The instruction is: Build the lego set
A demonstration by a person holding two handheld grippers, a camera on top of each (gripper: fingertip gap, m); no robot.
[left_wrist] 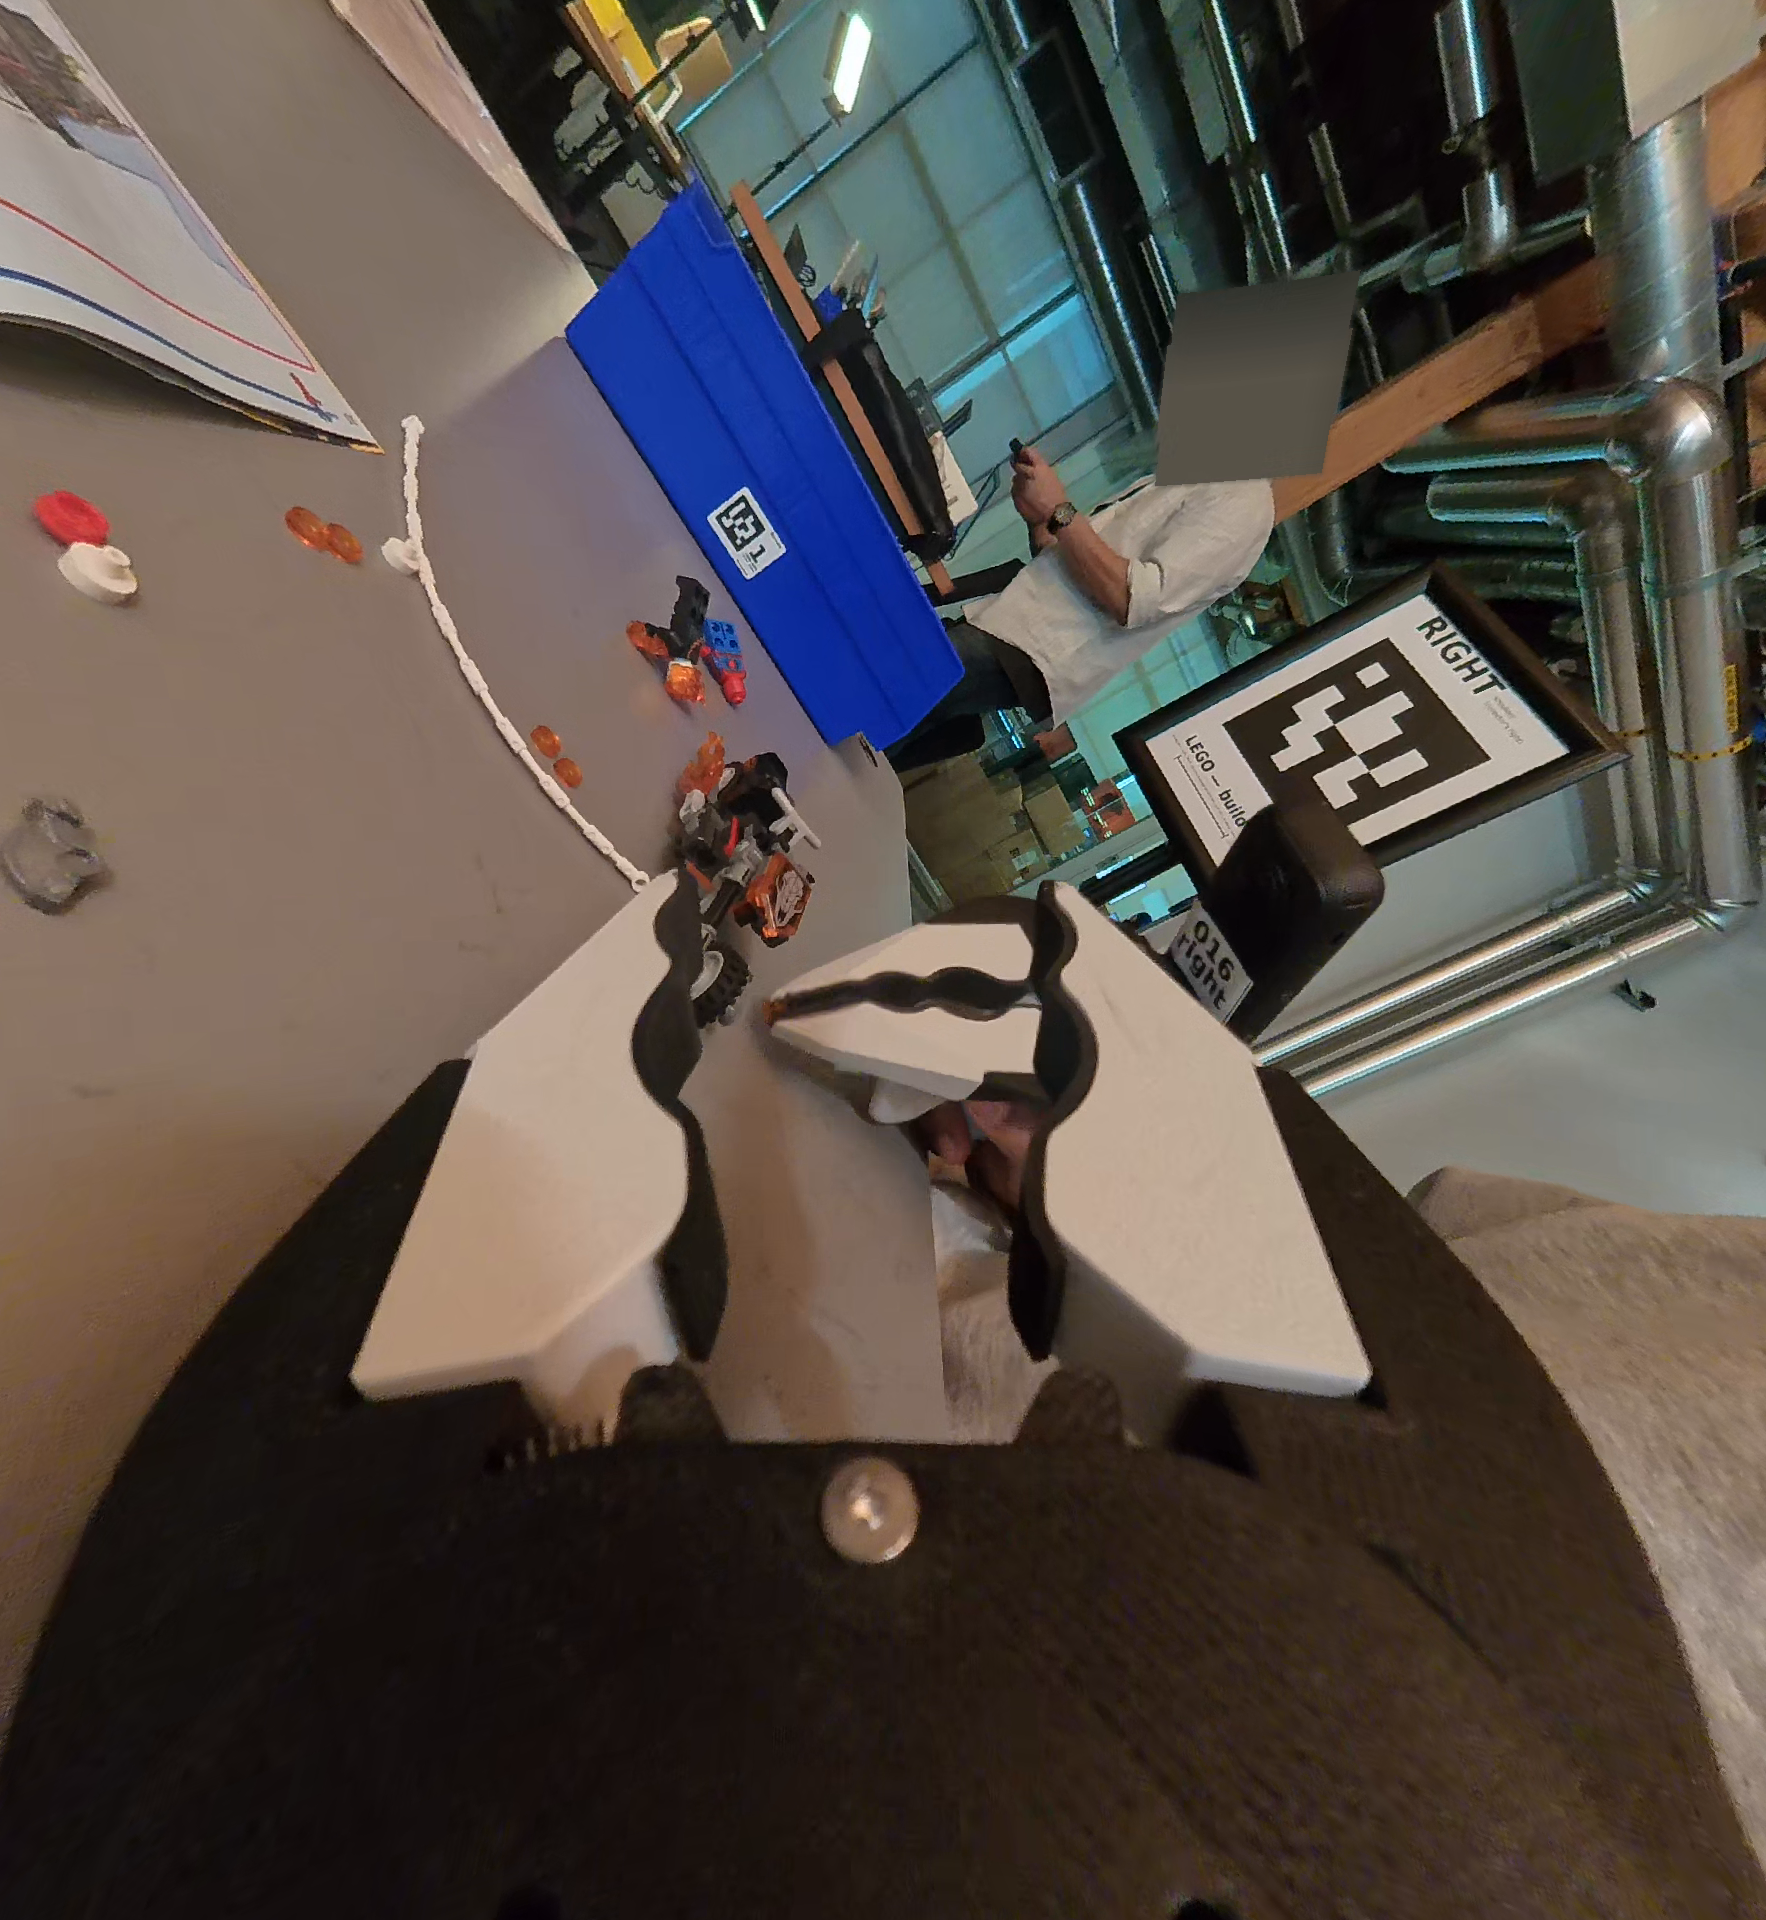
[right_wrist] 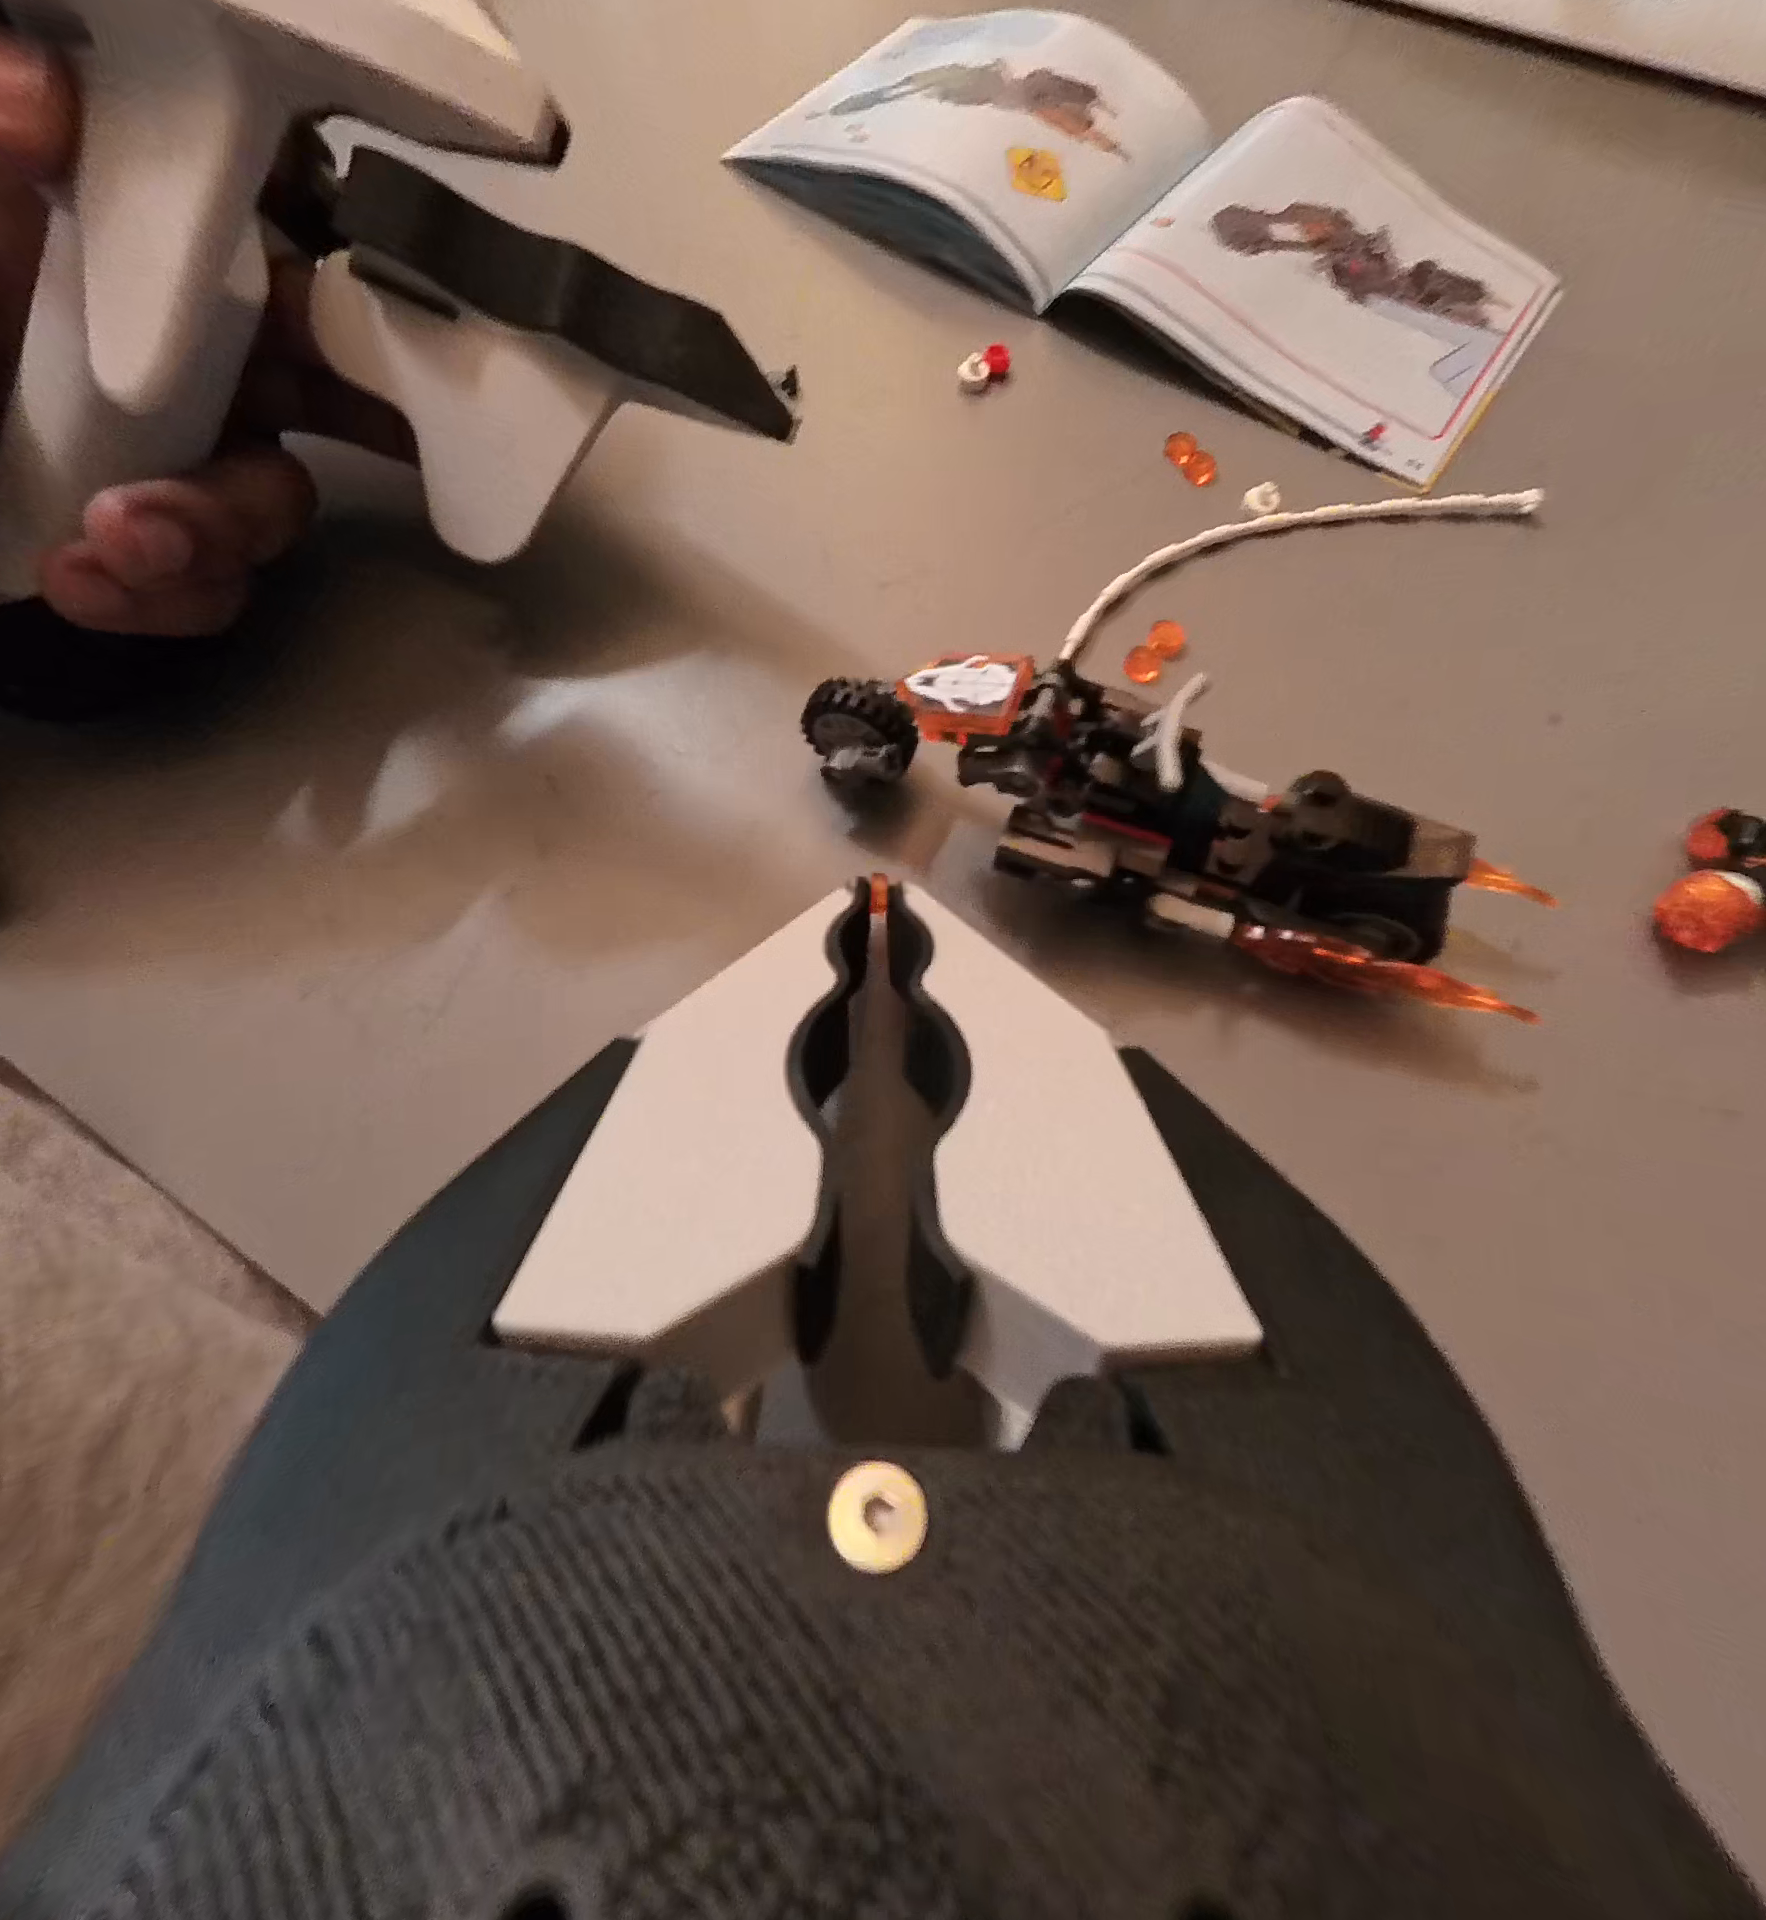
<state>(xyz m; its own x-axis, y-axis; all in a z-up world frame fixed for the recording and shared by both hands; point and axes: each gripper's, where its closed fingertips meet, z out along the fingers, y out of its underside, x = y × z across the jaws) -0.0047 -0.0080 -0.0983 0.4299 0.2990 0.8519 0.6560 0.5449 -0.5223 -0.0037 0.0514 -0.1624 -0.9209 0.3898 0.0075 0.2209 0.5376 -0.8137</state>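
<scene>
A black and orange lego motorcycle (right_wrist: 1118, 800) lies on the grey table (right_wrist: 443, 831), with transparent orange flames at its rear. My right gripper (right_wrist: 877, 909) is shut on a small transparent orange piece (right_wrist: 877, 891), held just short of the motorcycle's front wheel (right_wrist: 858, 727). In the left wrist view my left gripper (left_wrist: 863, 925) is open and empty. The right gripper (left_wrist: 785, 1006) reaches between its fingers, next to the motorcycle (left_wrist: 744, 862). The left gripper (right_wrist: 546, 312) also shows at the upper left of the right wrist view, held in a hand.
An open instruction booklet (right_wrist: 1170, 208) lies at the back. A white chain (right_wrist: 1274, 520), orange round studs (right_wrist: 1191, 457), a red and a white round piece (right_wrist: 985, 366) and minifigure parts (right_wrist: 1752, 873) lie around. A clear piece (left_wrist: 50, 852), a blue bin (left_wrist: 754, 478) and a person (left_wrist: 1118, 582) stand beyond. Left tips to right tips: about 9 cm. The left tips stand about 12 cm off the white chain (right_wrist: 1274, 520).
</scene>
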